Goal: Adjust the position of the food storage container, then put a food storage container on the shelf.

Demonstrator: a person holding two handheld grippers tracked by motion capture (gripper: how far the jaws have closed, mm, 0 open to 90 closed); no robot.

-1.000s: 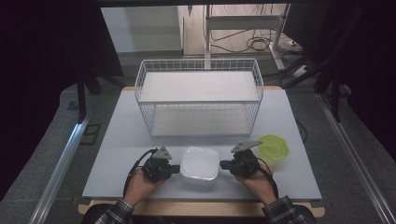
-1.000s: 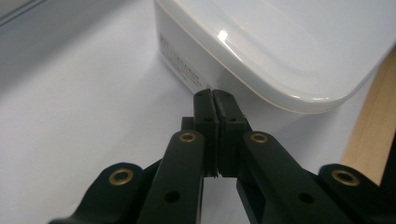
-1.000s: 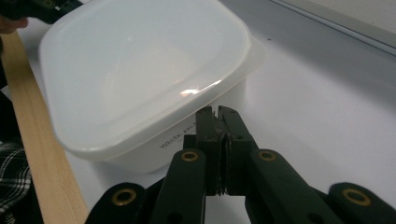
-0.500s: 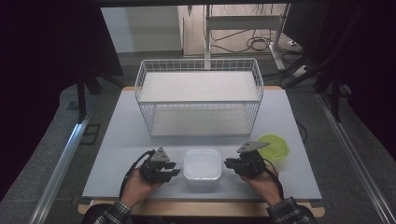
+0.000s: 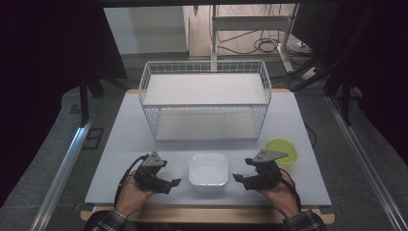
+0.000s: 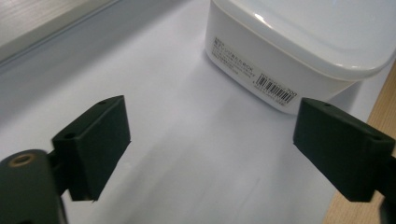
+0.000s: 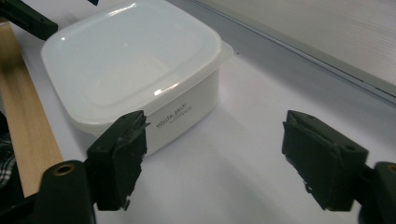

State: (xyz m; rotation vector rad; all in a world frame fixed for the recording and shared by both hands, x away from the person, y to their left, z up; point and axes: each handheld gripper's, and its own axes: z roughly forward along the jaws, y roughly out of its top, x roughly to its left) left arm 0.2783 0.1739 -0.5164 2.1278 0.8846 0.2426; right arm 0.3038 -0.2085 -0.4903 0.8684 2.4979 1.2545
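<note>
Both hands rest at the desk's (image 5: 120,125) near edge, left gripper (image 5: 174,183) and right gripper (image 5: 236,177) flanking the white container (image 5: 208,169), fingers freshly opened wide, empty; earlier they gripped it.

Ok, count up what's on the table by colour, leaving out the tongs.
White: 2, the container and the wire basket
Green: 1, the lid
Total: 3
</note>
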